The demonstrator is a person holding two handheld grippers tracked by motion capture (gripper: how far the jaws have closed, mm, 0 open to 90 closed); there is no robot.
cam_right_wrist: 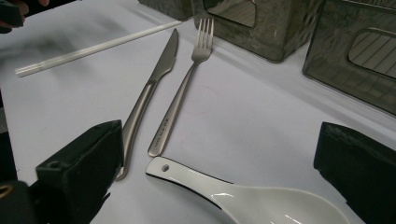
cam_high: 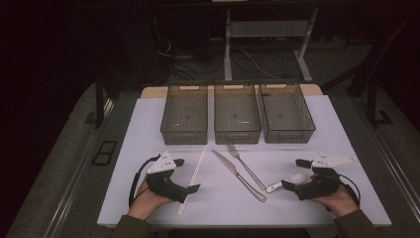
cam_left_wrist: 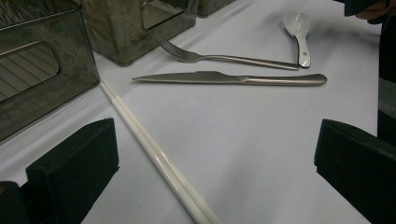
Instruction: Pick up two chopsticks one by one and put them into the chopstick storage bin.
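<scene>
A pair of white chopsticks (cam_high: 199,162) lies on the white mat, running between the wide jaws of my left gripper (cam_high: 186,175). That gripper is open and its pads touch nothing. The left gripper view shows the chopsticks (cam_left_wrist: 154,149) passing between its jaws (cam_left_wrist: 215,140). A steel knife (cam_high: 237,173) and fork (cam_high: 246,166) lie side by side at mid-table. A white ceramic spoon (cam_high: 296,177) rests between the jaws of my right gripper (cam_high: 294,173), which is open. In the right gripper view the spoon (cam_right_wrist: 252,196) sits low between the jaws (cam_right_wrist: 222,140), untouched.
Three dark see-through bins stand in a row at the back of the mat: left (cam_high: 184,113), middle (cam_high: 236,111), right (cam_high: 286,111). The white mat (cam_high: 148,129) covers the table, with dark floor and table legs beyond its far edge.
</scene>
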